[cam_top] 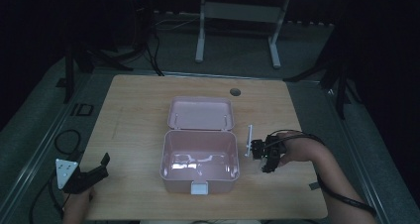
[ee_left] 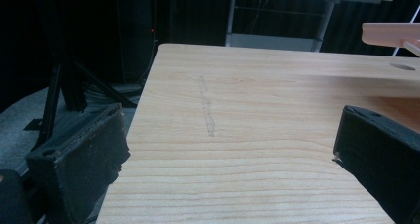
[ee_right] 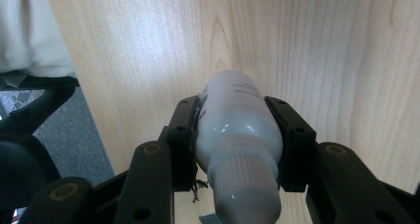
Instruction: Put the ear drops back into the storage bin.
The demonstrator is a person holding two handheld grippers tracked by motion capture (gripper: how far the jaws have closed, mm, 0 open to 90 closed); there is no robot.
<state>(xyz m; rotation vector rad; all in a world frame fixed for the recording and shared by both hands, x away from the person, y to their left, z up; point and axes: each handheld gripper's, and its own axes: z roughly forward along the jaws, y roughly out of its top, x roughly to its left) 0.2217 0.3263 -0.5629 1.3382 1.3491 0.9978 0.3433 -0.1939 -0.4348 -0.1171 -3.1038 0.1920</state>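
Observation:
An open pink box (cam_top: 200,154) stands mid-table, its lid (cam_top: 201,113) folded back and its inside looking bare. A thin white stick-like item (cam_top: 249,140) lies on the wood just right of the box. To the right of that item, my right gripper (cam_top: 263,153) is held by a hand. In the right gripper view this gripper (ee_right: 233,107) is shut on a white bottle (ee_right: 237,130), ribbed cap toward the camera, over bare wood. My left gripper (cam_top: 98,170) hovers at the table's front left corner. Its jaws (ee_left: 228,149) are wide apart with nothing between them.
The wooden table (cam_top: 138,110) has a round cable hole (cam_top: 235,91) near its far edge. A faint scratch (ee_left: 208,110) marks the wood ahead of my left gripper. Cables (cam_top: 64,140) lie on the floor at the left. A white desk frame (cam_top: 237,16) stands behind.

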